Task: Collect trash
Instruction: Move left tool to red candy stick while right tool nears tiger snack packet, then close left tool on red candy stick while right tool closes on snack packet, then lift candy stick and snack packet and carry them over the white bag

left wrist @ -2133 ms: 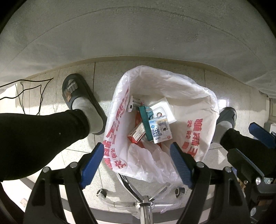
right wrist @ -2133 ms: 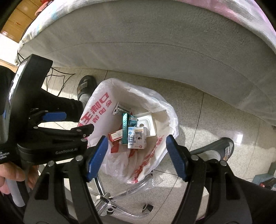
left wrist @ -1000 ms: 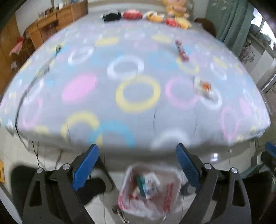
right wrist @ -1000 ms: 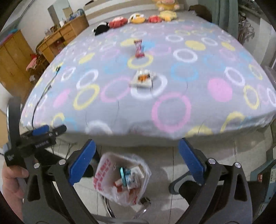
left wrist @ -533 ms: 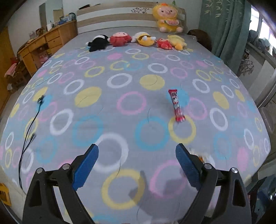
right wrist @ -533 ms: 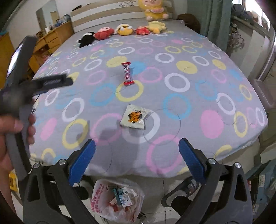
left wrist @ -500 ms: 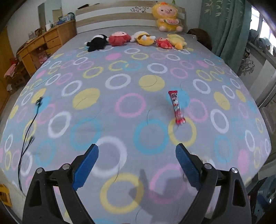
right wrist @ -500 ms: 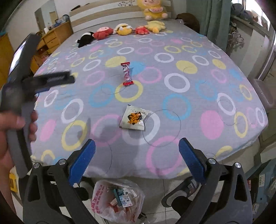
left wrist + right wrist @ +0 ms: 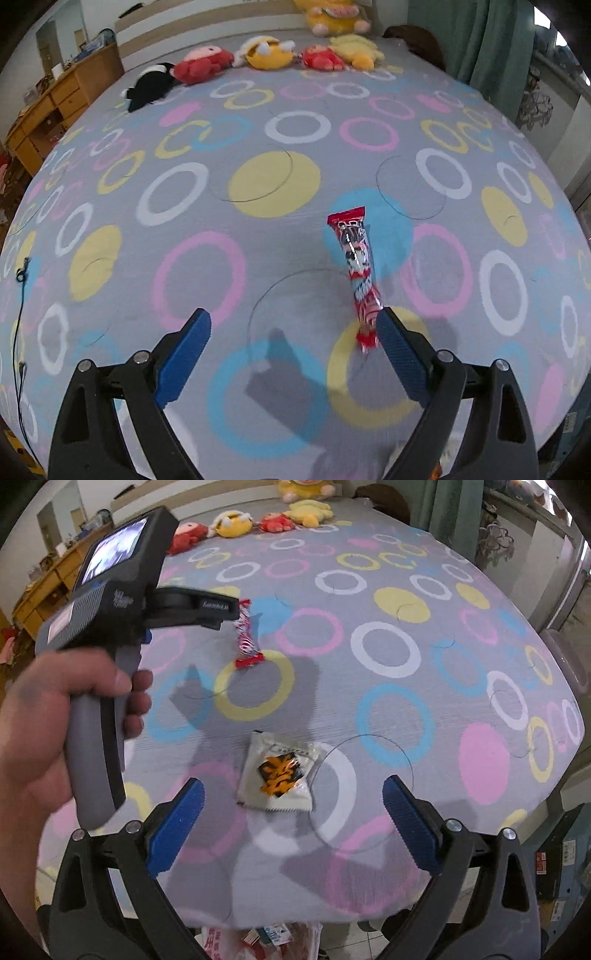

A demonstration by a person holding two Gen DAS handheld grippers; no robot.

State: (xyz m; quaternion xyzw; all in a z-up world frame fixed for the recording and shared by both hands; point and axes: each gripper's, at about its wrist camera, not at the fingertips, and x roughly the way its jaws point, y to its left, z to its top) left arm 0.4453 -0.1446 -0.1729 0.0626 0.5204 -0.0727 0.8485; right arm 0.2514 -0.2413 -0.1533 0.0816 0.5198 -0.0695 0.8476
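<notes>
In the left wrist view, the left tool was held spread wide above the bed, nothing between its blue pads. A red wrapper was seen lying at 1 o'clock, its near end just beside the right pad. Plush toys were lined up at 12 o'clock.

In the right wrist view, the right tool was likewise spread and empty. A white packet with an orange print lay flat at 12 o'clock, between the pads' line and the wrapper farther off. A hand gripping the left tool's handle was seen at 9 o'clock. A trash bag showed at 6 o'clock below the bed edge.
</notes>
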